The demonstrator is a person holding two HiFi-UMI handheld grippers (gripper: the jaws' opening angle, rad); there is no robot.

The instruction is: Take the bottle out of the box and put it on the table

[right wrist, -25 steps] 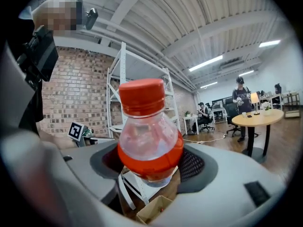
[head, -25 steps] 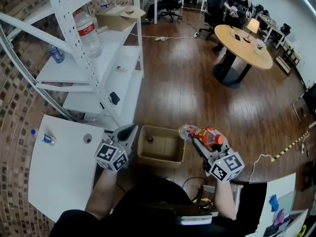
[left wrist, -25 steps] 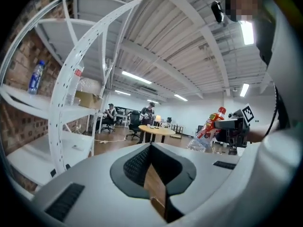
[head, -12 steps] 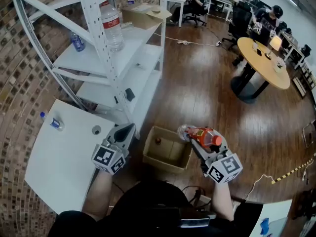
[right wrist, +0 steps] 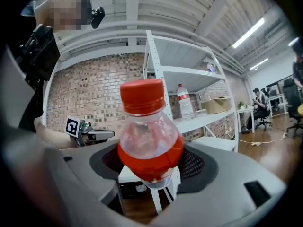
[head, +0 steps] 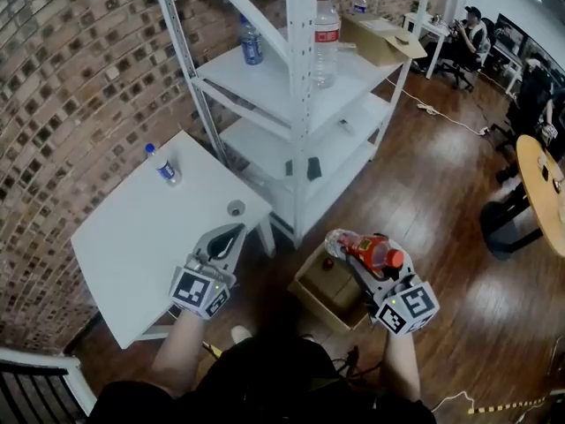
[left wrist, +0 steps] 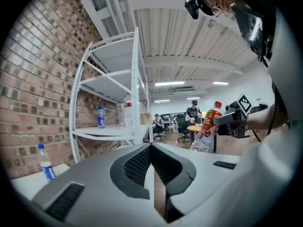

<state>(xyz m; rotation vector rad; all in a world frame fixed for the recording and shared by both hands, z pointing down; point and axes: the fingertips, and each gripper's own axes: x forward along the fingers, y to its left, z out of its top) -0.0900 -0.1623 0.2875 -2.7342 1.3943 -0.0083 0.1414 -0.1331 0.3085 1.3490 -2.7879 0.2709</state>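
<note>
The right tool [head: 355, 254] gripped the bottle [head: 371, 249] (cap up) by the box [head: 309, 291]. The desk [head: 132, 246] lay to its left, nearer the closed, empty left tool [head: 231, 235].

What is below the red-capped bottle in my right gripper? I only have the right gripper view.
Observer: In the head view, an open brown cardboard box stands on the wooden floor. The right gripper holds the clear plastic bottle with the red cap over its far corner.
Operator: Is the table free?
Observer: The white rectangular table, left of the box, bears a small blue-labelled plastic bottle near its far corner and a small grey round thing near its right corner.
Operator: And the left gripper?
Observer: The left gripper view shows the left gripper shut, with nothing in it.
</note>
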